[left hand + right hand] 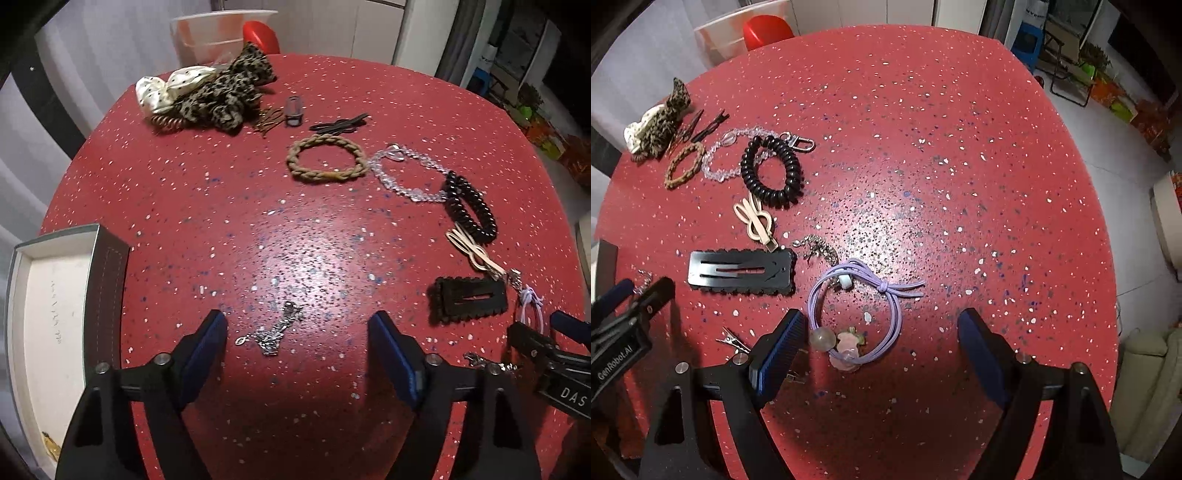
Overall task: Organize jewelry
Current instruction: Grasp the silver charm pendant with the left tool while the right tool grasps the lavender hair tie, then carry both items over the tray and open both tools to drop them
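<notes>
A small silver chain (273,334) lies on the red speckled table (221,206) between the fingers of my left gripper (299,321), which is open and points steeply down; the pads do not touch it. My right gripper (882,321) is open too, straddling a purple elastic hair tie (896,314) with pale beads, its left pad close beside the loop. Each gripper shows in the other's view: the right gripper (541,326) at the right edge, the left gripper (641,291) at the left edge. An open white-lined box (107,295) stands left of the left gripper.
A black rectangular clip (738,273), beige bow clip (753,219), black spiral tie (772,171), clear bead bracelet (406,173) and braided band (327,158) lie in a row. Scrunchies (229,92) and dark hairpins sit at the far edge. A second chain (818,251) and small silver clip (733,341) lie near the right gripper.
</notes>
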Tool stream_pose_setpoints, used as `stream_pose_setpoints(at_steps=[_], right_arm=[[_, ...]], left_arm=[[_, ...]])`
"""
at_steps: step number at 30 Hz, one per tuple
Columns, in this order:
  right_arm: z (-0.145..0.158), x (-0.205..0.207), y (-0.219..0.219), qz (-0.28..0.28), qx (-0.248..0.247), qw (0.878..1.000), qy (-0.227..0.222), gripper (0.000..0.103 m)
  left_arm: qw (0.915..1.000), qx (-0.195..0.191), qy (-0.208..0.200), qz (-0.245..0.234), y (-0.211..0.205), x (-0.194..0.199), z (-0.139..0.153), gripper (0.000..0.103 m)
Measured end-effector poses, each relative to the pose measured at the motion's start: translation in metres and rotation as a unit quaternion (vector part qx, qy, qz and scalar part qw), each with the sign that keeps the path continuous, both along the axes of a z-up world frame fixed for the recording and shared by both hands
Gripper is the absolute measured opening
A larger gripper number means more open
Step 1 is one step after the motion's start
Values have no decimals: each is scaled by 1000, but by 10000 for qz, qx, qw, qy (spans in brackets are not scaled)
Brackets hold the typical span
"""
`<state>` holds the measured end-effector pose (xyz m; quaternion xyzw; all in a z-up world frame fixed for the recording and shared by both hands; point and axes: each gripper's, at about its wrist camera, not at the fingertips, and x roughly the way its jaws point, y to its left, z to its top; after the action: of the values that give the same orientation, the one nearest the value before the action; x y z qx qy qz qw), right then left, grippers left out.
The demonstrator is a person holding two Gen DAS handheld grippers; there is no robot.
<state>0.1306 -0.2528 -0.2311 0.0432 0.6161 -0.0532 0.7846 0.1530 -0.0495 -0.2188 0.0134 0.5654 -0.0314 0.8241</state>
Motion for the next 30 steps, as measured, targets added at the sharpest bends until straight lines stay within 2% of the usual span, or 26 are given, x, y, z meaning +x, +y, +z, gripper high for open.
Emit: stream_pose_setpoints(at_steps=[2,3,4,6,8,10,13,15,23,30], right_arm=[[1,-3,4,8,-25,10000,-27,83],[1,-3,4,-15,-31,10000,-45,80],[2,-5,2,-41,-35,10000,-57,78],[5,-9,2,-16,-18,9999,-109,67],[8,-10,0,122,-53,9999,-110,59],[9,-8,5,241,-76,9996,-106,52],[10,-8,12,346,-77,9992,-159,38],[11,-9,14,381,-19,9991,-170,16],[36,-27,-3,89,905,9951,-394,16],[55,-41,-23,-189,1350,9898,-403,16]], left_arm=[[9999,-8,-23,-123,-5,-1,2,67],[9998,-7,-60,-178,-8,-2,4,54],[9998,-14,-60,-211,-12,-2,5,47],[9997,-52,-45,-240,-15,-3,6,36],[9996,-73,-20,-258,-21,-2,9,35],[9996,-81,-6,-278,-19,-2,8,13],[9993,-253,55,-286,-14,-3,9,6],[9991,-311,27,-291,-12,-5,13,6],[9973,-630,-97,-356,-2,-21,40,5],[9960,-790,-101,-407,6,-46,66,5]])
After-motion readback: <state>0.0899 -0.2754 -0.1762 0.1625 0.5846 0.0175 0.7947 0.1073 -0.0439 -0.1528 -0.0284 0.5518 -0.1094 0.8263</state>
